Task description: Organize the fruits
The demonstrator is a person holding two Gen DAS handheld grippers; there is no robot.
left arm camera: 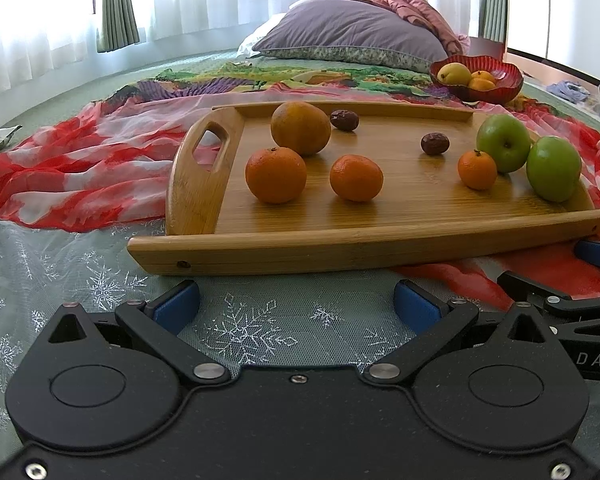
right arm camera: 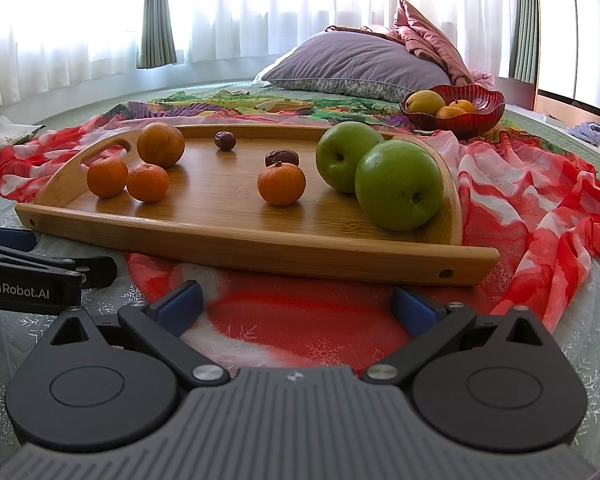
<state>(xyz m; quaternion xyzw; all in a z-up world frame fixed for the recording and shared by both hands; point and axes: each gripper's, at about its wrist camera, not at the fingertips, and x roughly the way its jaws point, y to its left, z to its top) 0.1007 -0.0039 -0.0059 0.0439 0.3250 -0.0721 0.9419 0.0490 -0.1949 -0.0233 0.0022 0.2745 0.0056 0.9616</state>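
On the wooden tray [right arm camera: 228, 216] we log eight loose fruits: two green apples [right arm camera: 398, 184] touching each other at 3 o'clock, one small mandarin [right arm camera: 281, 183] near centre with a dark date [right arm camera: 282, 157] just behind it, a second date [right arm camera: 225, 140] toward 12, and at 9 o'clock a cluster of two mandarins [right arm camera: 147, 182] with a larger, duller orange [right arm camera: 161, 144] behind them. Beyond the tray at 1 o'clock we see a red glass bowl [right arm camera: 476, 114] holding one yellow fruit and two small orange ones. Tray and bowl sit on a red-and-white scarf [right arm camera: 540, 200] spread over the bed; a grey pillow [right arm camera: 356, 62] lies at 12 o'clock. Both tools rest low on the bedding at 6 o'clock, short of the tray's near rim: left gripper [left arm camera: 296, 304] and right gripper [right arm camera: 298, 304] each with fingers spread wide, nothing between them. Our judgement: this layout fits either sorting under way or a pause between transfers; we cannot tell which. If more fruit belongs in the bowl, any pick calls for a wide, gentle clamp on round, roll-prone items, the apples especially.
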